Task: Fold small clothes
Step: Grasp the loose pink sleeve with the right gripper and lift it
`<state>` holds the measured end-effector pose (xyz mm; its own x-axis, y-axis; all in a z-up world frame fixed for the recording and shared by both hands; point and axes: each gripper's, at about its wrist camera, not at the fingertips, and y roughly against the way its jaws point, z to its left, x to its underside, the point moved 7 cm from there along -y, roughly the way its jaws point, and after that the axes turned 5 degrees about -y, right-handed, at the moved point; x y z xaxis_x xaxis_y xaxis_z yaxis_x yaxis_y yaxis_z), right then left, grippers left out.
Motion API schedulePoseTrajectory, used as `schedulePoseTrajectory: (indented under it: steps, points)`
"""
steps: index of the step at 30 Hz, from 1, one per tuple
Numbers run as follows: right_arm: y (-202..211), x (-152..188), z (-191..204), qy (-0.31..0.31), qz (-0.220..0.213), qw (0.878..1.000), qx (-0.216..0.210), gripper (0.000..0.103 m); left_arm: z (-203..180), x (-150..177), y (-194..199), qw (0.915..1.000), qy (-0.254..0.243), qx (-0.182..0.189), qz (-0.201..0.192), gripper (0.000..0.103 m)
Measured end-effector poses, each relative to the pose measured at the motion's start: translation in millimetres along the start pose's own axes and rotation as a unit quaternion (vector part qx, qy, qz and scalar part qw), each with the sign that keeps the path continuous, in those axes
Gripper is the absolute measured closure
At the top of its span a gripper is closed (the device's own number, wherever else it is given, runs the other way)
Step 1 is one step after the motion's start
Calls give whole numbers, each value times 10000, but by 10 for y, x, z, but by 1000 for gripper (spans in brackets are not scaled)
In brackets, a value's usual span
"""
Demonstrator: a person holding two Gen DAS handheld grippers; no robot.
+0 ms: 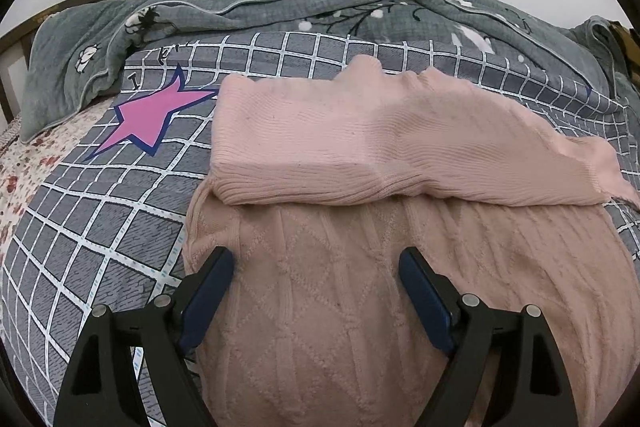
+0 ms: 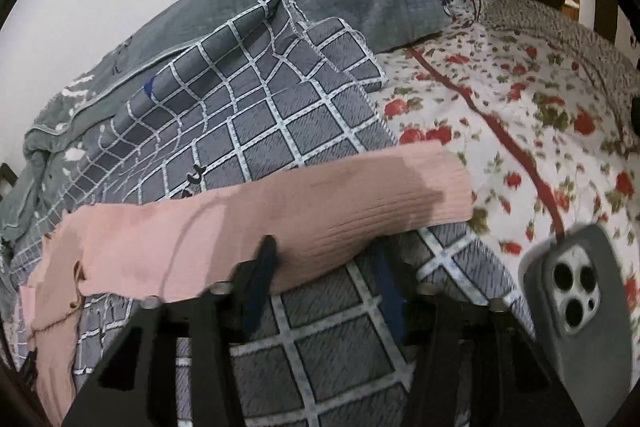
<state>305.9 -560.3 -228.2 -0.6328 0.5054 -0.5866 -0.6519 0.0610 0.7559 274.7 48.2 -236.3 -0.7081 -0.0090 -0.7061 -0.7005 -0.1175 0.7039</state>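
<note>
The pink knitted sweater (image 1: pixel 360 227) lies spread on the grey checked bedspread (image 1: pixel 100 227) of the bed, with one ribbed sleeve (image 1: pixel 360 143) already folded across its cable-patterned body, so the fold looks to be in its sleeve stage. The left tool (image 1: pixel 316 279) hovers just above the sweater's body, its blue-padded jaws spread wide and gripping nothing. The right tool (image 2: pixel 324 263) sits at the lower edge of the pink sleeve (image 2: pixel 280 215); the left blue pad overlaps the knit's edge while the right pad lies apart over the bedspread, so the jaws seem not yet closed on the fabric. The next move probably calls for pinching that sleeve end firmly and carrying it over the body without dragging the layers below. Only the left view shows the folded body, a pink star print (image 1: pixel 156 115) and a rumpled grey-green quilt (image 1: pixel 280 3); only the right view shows the floral sheet (image 2: pixel 520 115) and a grey-cased phone (image 2: pixel 580 299) lying just beside the tool.
</note>
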Motion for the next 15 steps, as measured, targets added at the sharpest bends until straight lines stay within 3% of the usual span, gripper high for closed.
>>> schedulePoseTrajectory:
  steps: [1, 2, 6, 10, 15]
  points:
    - [6, -19, 38, 96, -5, 10000, 1, 91, 5, 0, 2, 10000, 8, 3, -7, 19]
    - [34, -38, 111, 256, -43, 9997, -32, 92, 8, 1, 4, 10000, 15, 1, -14, 19]
    - [326, -151, 441, 905, -680, 9933, 238, 93, 12, 13, 52, 9999, 37, -83, -120, 19]
    - [642, -212, 819, 1162, -1079, 9873, 128, 93, 66, 19, 114, 9995, 223, 56, -211, 19]
    - [1069, -166, 1606, 1636, -1591, 9735, -123, 93, 305, 73, 272, 9965, 681, 358, -318, 19]
